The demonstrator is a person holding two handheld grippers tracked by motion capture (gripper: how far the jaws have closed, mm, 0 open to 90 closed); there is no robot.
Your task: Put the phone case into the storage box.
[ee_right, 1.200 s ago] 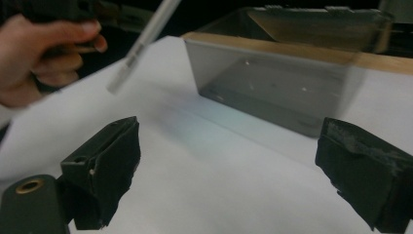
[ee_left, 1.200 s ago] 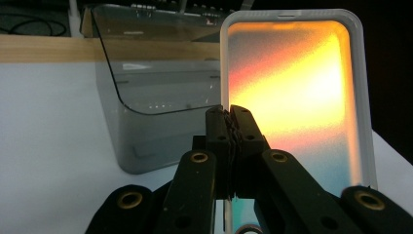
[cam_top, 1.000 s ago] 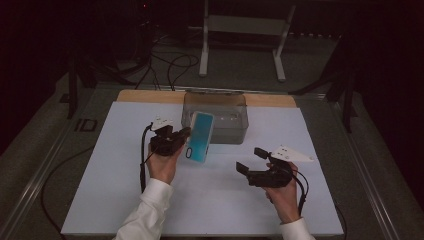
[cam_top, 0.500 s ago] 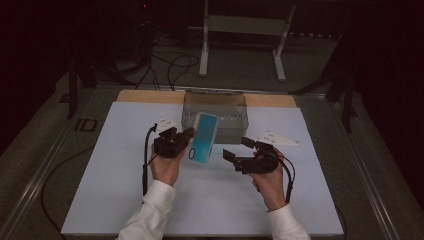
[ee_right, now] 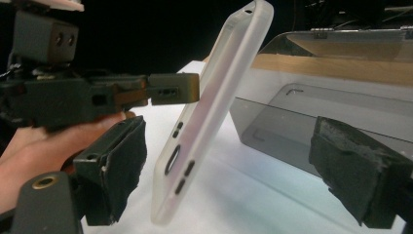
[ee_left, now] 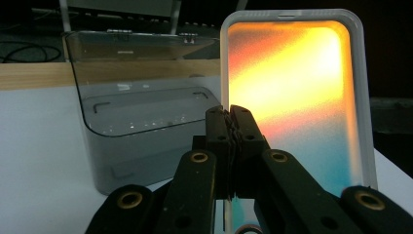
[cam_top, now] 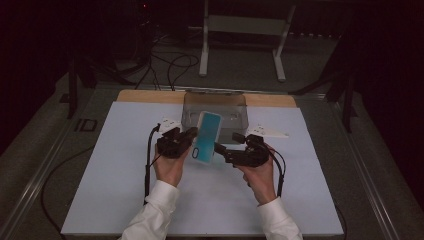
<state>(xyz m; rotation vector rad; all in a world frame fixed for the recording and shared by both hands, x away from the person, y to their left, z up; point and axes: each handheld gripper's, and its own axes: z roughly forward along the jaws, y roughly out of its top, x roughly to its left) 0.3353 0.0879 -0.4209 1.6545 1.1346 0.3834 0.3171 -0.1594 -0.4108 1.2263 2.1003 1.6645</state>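
Standing before the clear box [cam_top: 216, 106], tool-held phone case [cam_top: 205, 136].

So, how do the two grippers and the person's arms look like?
Both the left gripper and the right gripper are black, with brass-coloured rivets and worn dark padding on the jaws. A black cable trails from each, and a whitish plate sits on top. The sleeves are white with cuffs.

White shirt sleeves [cam_top: 155, 215], black grippers with brass-coloured rivets [ee_left: 199, 157], trailing black cables [cam_top: 148, 160].

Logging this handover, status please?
Left gripper shut on phone case, held tilted. Right gripper open, jaws straddling it. Clear box close behind.
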